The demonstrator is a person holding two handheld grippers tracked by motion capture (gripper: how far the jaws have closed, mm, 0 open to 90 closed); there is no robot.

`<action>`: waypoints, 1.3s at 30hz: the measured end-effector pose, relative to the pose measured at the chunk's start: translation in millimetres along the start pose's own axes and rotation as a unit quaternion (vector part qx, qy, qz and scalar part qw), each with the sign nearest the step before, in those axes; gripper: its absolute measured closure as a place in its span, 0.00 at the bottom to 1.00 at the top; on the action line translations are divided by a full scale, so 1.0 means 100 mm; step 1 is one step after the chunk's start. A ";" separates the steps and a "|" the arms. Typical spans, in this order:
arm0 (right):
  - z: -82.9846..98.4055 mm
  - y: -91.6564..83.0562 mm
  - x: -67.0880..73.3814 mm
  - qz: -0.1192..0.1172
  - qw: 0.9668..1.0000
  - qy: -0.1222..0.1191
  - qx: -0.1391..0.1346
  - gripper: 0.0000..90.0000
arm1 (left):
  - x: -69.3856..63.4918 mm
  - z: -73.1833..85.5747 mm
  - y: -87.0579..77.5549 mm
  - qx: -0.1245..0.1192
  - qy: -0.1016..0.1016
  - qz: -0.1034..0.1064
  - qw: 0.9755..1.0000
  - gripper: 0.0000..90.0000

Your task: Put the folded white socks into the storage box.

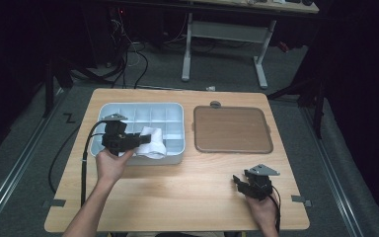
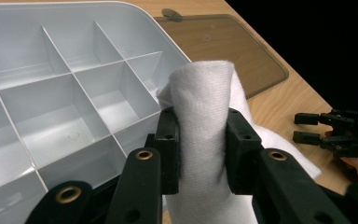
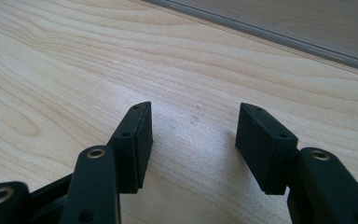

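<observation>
Left gripper (image 2: 200, 149): jaws pinching a bunched white cloth (image 2: 205, 102), held over the near right corner of the grey compartment tray (image 1: 177, 106); cloth trails over the tray's rim toward the wooden table (image 1: 187, 192). Right gripper (image 3: 193, 140): jaws spread, nothing between them, low over bare table near the brown lid (image 1: 232, 129); well apart from tray and cloth.
</observation>
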State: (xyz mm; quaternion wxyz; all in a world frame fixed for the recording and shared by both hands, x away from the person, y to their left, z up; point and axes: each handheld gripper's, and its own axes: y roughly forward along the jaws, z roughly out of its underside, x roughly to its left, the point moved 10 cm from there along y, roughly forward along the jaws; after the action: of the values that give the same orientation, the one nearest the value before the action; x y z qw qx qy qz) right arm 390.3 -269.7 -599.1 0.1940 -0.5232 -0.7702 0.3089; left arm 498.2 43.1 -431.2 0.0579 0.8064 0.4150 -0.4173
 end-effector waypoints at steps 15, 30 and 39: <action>0.00 0.00 0.00 0.000 1.000 0.001 0.000 0.52 | 0.27 -0.07 0.13 0.002 -0.017 -0.014 1.000 0.79; 0.00 0.00 0.00 0.001 1.000 0.001 0.000 0.52 | 0.63 0.00 0.21 0.019 -0.044 -0.034 0.998 0.79; 0.00 0.00 0.00 0.001 1.000 0.001 0.000 0.52 | 0.76 0.09 0.27 0.035 -0.035 -0.052 0.997 0.79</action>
State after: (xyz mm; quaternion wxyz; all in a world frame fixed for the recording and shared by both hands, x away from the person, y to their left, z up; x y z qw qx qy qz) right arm 390.3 -269.6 -599.1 0.1946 -0.5243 -0.7695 0.3085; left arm 535.1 68.9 -498.2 0.0226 0.7703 0.4389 -0.4621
